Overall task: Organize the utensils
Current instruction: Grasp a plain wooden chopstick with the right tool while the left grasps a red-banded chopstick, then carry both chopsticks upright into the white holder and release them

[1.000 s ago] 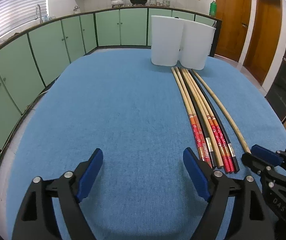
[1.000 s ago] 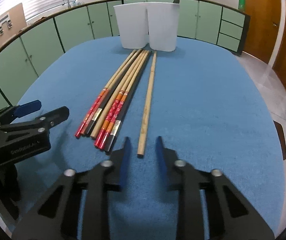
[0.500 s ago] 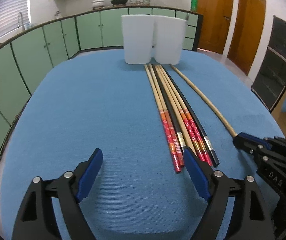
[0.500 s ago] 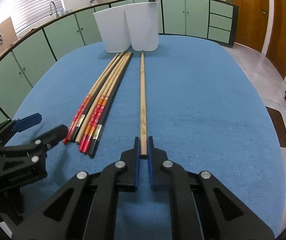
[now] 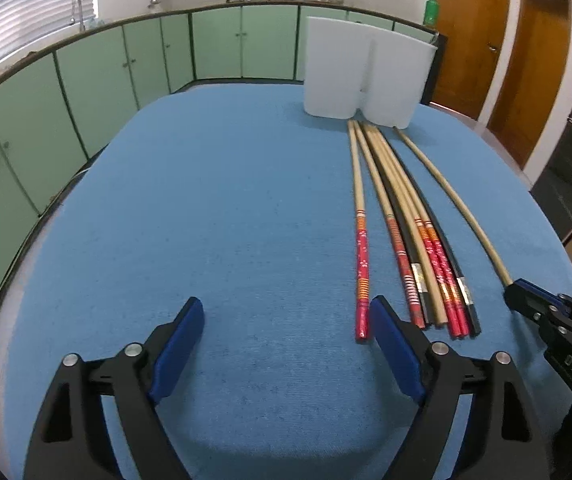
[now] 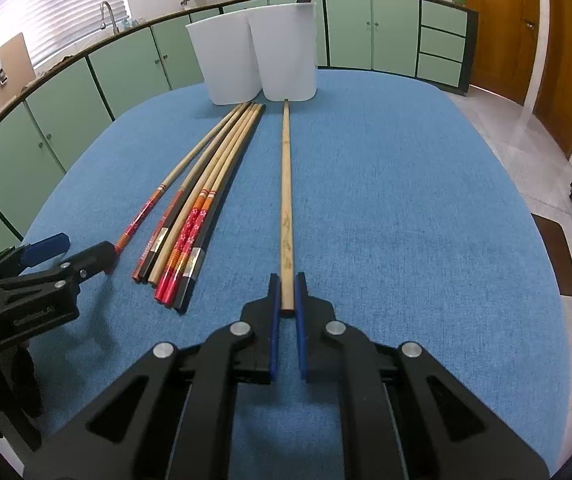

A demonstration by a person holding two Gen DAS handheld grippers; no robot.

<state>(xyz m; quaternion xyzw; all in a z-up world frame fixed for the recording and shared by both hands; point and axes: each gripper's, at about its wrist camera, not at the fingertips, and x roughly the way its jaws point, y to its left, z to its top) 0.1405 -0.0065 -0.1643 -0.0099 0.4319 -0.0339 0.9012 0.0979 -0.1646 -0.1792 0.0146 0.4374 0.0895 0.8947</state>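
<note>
The tabletop is covered with a blue cloth and it fills most of both views. At its far edge stand two white containers, touching each other side by side (something dark sticks up from the right one, I cannot tell what).

My left gripper is low over the cloth, and its blue fingers are wide apart with only bare cloth between them. My right gripper is on the other side of the chopsticks, and its fingers are clamped together on the near end of the plain wooden chopstick.

This plain chopstick lies alone, to the right of the others, and it runs straight from my fingers toward the right container, where its far tip almost reaches the base.

The bundle of chopsticks lies between my two grippers, with far tips close together near the containers and near ends spread a little. In it I see red patterned handles, black ones and one plain wooden one.

One red-handled chopstick lies slightly apart on the left side of the bundle. Its near end is just beside the inner face of the right finger of my left gripper; whether they touch I cannot tell.
</note>
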